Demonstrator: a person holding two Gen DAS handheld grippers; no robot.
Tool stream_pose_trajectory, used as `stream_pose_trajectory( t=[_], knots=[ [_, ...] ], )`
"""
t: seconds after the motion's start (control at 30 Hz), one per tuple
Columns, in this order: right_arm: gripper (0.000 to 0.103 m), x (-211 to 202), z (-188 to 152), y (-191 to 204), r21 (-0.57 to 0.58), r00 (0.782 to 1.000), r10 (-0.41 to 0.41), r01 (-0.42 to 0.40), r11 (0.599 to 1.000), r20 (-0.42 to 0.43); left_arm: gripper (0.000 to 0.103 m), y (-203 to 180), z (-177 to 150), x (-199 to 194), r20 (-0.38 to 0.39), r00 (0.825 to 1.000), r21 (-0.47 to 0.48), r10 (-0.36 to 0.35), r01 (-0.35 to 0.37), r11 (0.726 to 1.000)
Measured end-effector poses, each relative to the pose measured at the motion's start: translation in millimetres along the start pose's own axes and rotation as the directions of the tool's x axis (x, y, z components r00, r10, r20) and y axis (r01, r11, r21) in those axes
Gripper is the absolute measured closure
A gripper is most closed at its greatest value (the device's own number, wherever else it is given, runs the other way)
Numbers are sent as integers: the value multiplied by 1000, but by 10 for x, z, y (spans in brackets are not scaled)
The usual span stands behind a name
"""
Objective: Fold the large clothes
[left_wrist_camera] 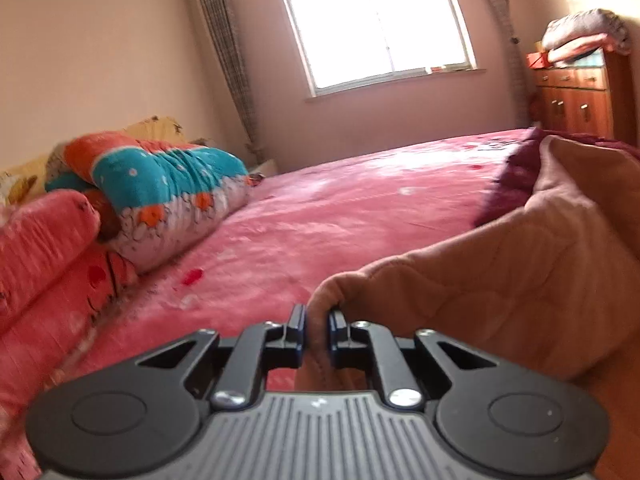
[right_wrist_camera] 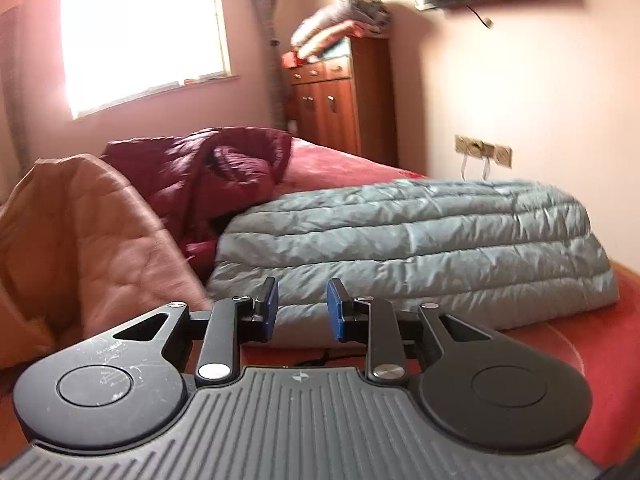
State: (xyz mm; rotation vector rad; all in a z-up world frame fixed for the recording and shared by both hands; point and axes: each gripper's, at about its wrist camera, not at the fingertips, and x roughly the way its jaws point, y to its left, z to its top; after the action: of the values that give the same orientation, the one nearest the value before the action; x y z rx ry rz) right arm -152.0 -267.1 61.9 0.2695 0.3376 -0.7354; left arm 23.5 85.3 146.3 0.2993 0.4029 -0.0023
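We had left tongs (left_wrist_camera: 317, 330) clenched on tan coat (left_wrist_camera: 500, 280) edge, lifted off bed (left_wrist_camera: 320, 216) to carry fold over. Right tongs (right_wrist_camera: 301, 308) empty, jaws apart, facing grey coat (right_wrist_camera: 420, 248); maroon coat (right_wrist_camera: 208, 168) waited behind.

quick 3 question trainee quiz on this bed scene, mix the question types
1. True or false: the left gripper is shut on the tan quilted garment.
2. Which lies nearest the right gripper? A) maroon puffer jacket B) grey-blue puffer jacket C) wooden cabinet
3. Fill in: nothing sits between the right gripper's ____ pads.

Key
1. True; a fold of the fabric is pinched between its fingers.
2. B
3. blue
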Motion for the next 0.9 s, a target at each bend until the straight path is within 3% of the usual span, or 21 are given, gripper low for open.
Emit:
stream_pose_trajectory(
  t=[0.17, 0.27, 0.43, 0.5, 0.6, 0.67, 0.73, 0.9],
  knots=[
    [63, 104, 9, -19, 32, 1000, 3, -3, 999, 18, 94, -33, 271, 389, 16, 998, 26, 61, -62, 998],
    [32, 55, 40, 27, 14, 998, 26, -27, 1000, 63, 94, -84, 412, 649, 29, 996, 55, 87, -88, 995],
    [30, -105, 102, 133, -30, 984, 101, -98, 995, 145, 91, -178, 579, 1054, 35, 991, 63, 128, -130, 990],
    [23, -235, 150, 168, -31, 973, 156, -153, 988, 169, 86, -214, 613, 1260, 27, 988, 84, 152, -154, 985],
    [7, -381, 168, 270, -66, 945, 264, -256, 964, 195, 59, -241, 599, 1490, -8, 981, 95, 195, -193, 977],
    [5, -446, 152, 408, -118, 923, 334, -317, 941, 190, 51, -229, 557, 1494, 5, 977, 94, 213, -213, 973],
    [2, -503, 110, 579, -173, 897, 414, -388, 905, 157, 35, -154, 508, 1459, 4, 980, 73, 200, -200, 977],
    [0, -574, -126, 945, -277, 802, 597, -578, 768, -18, 33, 100, 376, 1076, 31, 990, 27, 137, -137, 990]
  ],
)
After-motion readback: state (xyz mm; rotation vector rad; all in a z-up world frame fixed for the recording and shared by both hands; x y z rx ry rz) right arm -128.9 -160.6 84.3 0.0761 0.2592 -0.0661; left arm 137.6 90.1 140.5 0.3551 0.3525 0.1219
